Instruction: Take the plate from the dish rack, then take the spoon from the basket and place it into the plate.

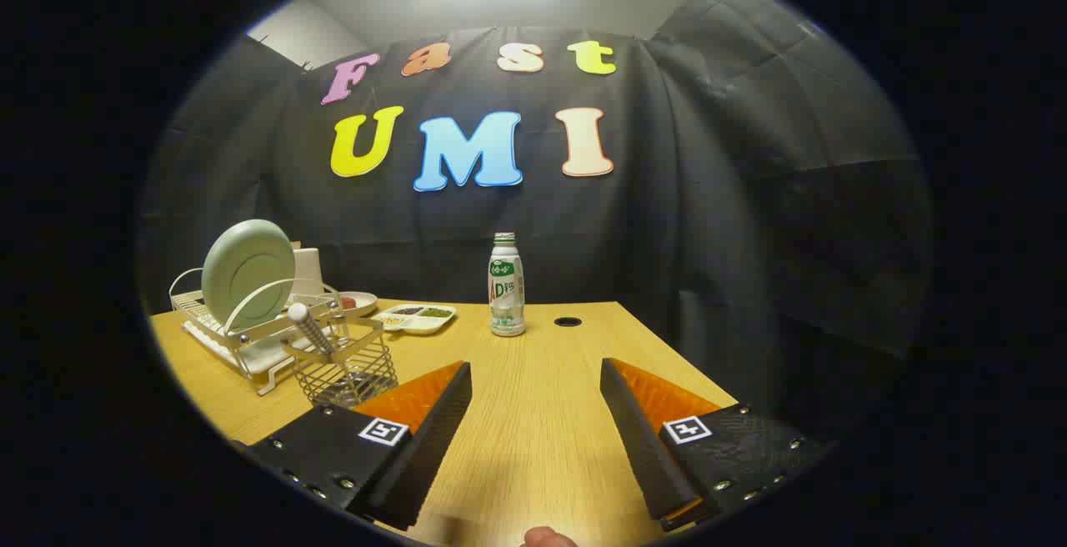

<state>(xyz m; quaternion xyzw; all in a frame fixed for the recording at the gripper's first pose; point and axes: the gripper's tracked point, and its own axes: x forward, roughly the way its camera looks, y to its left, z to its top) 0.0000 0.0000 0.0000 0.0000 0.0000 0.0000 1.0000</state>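
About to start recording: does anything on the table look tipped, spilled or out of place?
Nothing stands out. The plate stands on edge in the dish rack, the spoon leans in the basket, the bottle is upright, and the gripper jaws are open over bare table.

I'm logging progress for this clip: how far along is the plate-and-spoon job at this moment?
Nothing looks done yet. The plate stands upright in the dish rack, and the spoon leans handle-up in the wire basket in front of it. The gripper is open over bare table, holding nothing, with a bottle beyond the fingers. Left: take the plate out, take the spoon, put it in the plate.
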